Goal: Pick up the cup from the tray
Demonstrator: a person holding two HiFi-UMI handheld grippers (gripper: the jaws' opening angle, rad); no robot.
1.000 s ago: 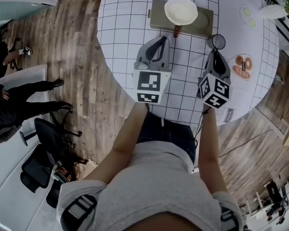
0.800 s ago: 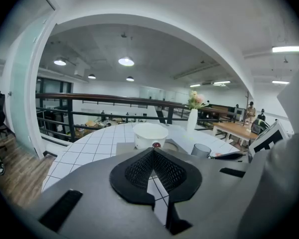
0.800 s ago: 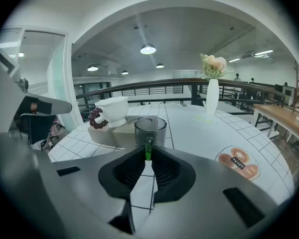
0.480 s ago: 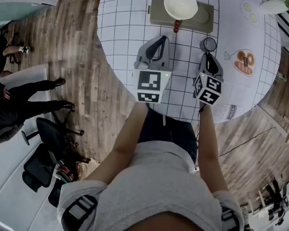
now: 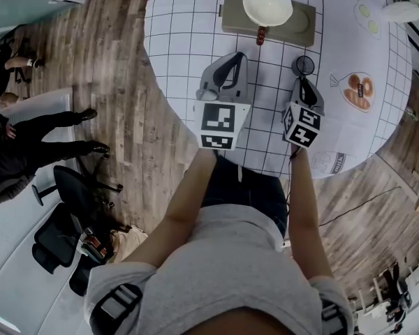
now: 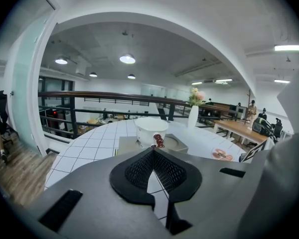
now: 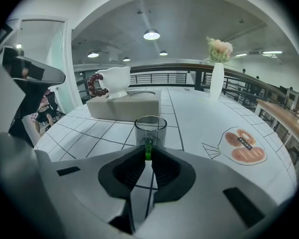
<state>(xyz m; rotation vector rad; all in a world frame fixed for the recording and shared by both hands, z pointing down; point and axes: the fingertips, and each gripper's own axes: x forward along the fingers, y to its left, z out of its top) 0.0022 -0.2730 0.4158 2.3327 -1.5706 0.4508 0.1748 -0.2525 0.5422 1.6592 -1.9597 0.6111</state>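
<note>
— What's new with the right gripper?
— Since a second ago it has sunk toward the table and carried the glass slightly left. Its jaws are clamped on the glass's green tab.
— And the left gripper?
— Same place, jaws pressed together, nothing between them.
— The white cup?
— Unmoved on the tray, at the table's far side.

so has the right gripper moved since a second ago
Yes. In the head view the right gripper has shifted left against the tray: the glass in its jaws now lies below the tray's right end, not beyond it.
</note>
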